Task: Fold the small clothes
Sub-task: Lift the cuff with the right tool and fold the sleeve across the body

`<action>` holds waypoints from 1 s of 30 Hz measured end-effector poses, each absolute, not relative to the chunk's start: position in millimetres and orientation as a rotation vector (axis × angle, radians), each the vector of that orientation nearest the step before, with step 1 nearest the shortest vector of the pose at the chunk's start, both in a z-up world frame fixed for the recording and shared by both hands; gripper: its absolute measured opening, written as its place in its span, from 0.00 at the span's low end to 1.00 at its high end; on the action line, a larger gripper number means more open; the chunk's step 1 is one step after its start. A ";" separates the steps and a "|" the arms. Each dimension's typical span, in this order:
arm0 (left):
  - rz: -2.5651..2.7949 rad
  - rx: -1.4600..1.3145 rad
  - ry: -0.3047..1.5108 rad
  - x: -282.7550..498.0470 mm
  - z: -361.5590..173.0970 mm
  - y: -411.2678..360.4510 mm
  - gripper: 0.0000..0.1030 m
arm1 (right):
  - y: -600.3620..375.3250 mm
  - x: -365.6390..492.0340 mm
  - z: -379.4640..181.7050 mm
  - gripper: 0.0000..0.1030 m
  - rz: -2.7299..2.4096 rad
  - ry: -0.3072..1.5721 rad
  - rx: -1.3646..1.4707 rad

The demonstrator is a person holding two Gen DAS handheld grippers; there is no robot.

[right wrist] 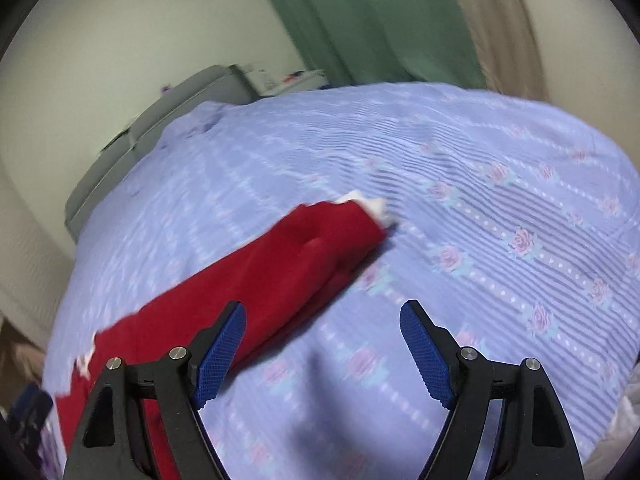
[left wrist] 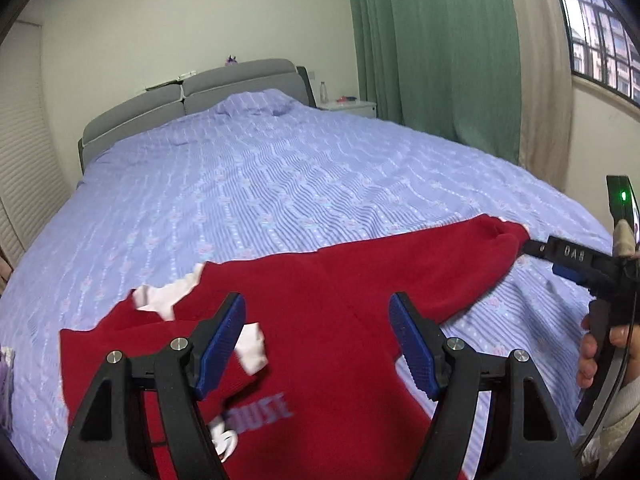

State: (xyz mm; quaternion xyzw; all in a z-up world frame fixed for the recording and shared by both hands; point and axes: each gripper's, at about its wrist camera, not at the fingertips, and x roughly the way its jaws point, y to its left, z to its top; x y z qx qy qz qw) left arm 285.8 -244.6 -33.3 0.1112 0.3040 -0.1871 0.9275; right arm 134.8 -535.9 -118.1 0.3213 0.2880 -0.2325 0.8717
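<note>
- Red sweater (left wrist: 320,312) lies spread on the bed (left wrist: 280,184), its sleeve (right wrist: 304,248) stretched out to the right.
- Left gripper (left wrist: 318,336) hangs over the body, jaws wide, holding nothing; it could pin the shoulder line.
- Right gripper (right wrist: 322,350), equally wide and empty, hovers beside the sleeve; better to grip the cuff (right wrist: 366,204) squarely, then fold inward.

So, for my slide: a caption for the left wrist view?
Open left gripper above a red sweater spread on a blue floral bedspread.
</note>
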 end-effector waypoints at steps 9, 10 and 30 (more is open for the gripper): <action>-0.369 0.215 0.720 303.7 -65.0 -262.4 0.72 | -587.2 174.8 -152.3 0.62 -0.445 0.612 0.844; -0.364 0.212 0.729 305.5 -67.2 -263.2 0.72 | -587.3 179.0 -152.5 0.62 -0.449 0.614 0.830; -0.136 0.104 0.746 287.2 -50.7 -147.3 0.71 | -508.7 188.4 -42.9 0.30 -0.455 0.543 0.454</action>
